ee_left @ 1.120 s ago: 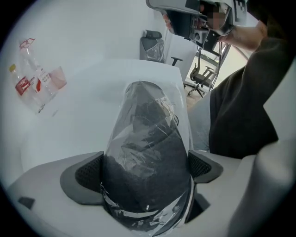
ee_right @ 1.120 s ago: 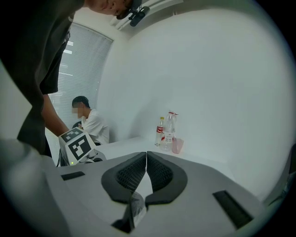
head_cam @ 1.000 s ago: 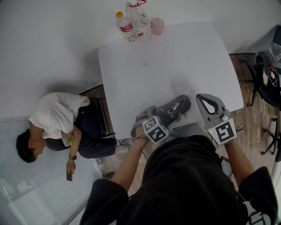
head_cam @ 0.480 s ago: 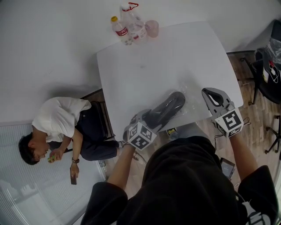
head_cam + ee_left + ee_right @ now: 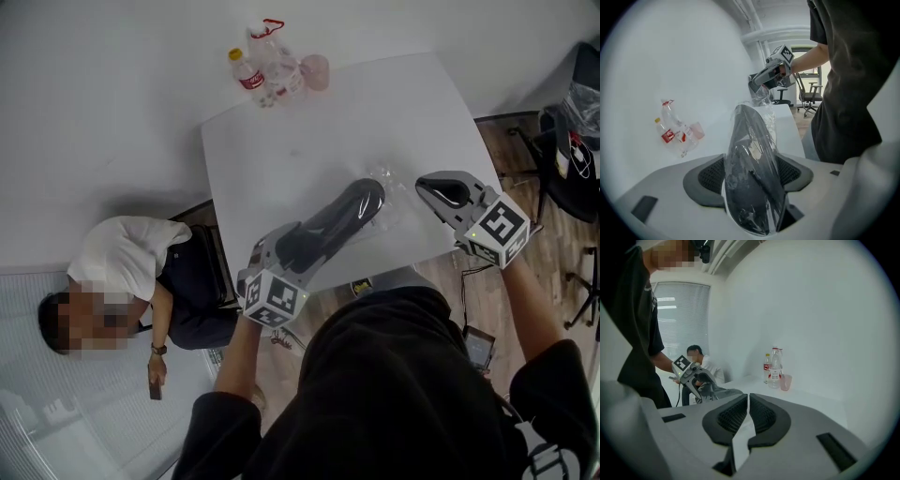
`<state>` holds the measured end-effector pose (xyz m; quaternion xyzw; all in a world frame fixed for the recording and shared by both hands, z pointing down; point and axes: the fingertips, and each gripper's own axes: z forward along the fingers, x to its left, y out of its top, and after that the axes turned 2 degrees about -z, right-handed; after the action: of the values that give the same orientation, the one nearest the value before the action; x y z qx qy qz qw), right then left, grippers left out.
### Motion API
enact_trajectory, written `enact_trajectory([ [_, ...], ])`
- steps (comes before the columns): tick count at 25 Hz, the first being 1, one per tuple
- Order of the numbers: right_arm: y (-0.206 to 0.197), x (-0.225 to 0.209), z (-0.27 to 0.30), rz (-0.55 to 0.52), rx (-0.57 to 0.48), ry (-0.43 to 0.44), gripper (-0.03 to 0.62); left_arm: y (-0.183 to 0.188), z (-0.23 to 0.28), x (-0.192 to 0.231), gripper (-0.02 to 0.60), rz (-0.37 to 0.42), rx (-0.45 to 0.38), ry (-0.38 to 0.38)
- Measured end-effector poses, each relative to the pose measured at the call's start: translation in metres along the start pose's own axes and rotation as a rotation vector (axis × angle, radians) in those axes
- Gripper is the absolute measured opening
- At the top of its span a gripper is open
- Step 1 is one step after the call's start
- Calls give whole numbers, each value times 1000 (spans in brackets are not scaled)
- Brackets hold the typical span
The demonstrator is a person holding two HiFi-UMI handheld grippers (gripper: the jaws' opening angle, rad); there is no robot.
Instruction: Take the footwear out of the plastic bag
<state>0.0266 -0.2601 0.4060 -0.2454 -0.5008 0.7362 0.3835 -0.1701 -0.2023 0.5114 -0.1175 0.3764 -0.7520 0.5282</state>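
Entry: your left gripper (image 5: 751,171) was clamped on one end of the dark, elongated shoe (image 5: 333,223), which was wrapped in the clear, crinkled plastic bag (image 5: 392,192). Its jaws had just been closing, and both ribbed pads pressed on the film over the shoe. The shoe was therefore not yet out of the bag. It was held off the white tabletop (image 5: 375,103), and its long axis ran straight out from the left jaws toward your right gripper (image 5: 427,187). The far tip of the shoe lay just beside that gripper's jaws. The right jaws were together, with only a thin pale sliver between the pads. The loose end of the bag rose to their tips in the left gripper view, but you could not confirm that film was pinched there. Judgement: the next move turned on that one line. The bag's free end lay beyond the shoe's far tip, nearer your right hand, so the pull needed to follow the shoe's length, with the two hands drawing apart. A sideways tug risked snagging the film on the shoe.
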Motion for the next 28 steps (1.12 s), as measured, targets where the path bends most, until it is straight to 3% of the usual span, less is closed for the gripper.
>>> enact_trajectory([
  [9,73,7,-27,-63,-79,159,22,62,-49,36,334,113,-137,143],
  [11,82,9,-31,-99,-76,181,35,71,-53,40,333,140,-152,152],
  [14,87,9,-32,-124,-68,194,109,78,-53,41,331,178,-171,155],
  [22,91,8,-27,-164,-35,219,110,101,-60,48,325,243,-247,147],
  [28,88,6,-5,-176,24,272,133,114,-64,54,321,354,-316,141],
])
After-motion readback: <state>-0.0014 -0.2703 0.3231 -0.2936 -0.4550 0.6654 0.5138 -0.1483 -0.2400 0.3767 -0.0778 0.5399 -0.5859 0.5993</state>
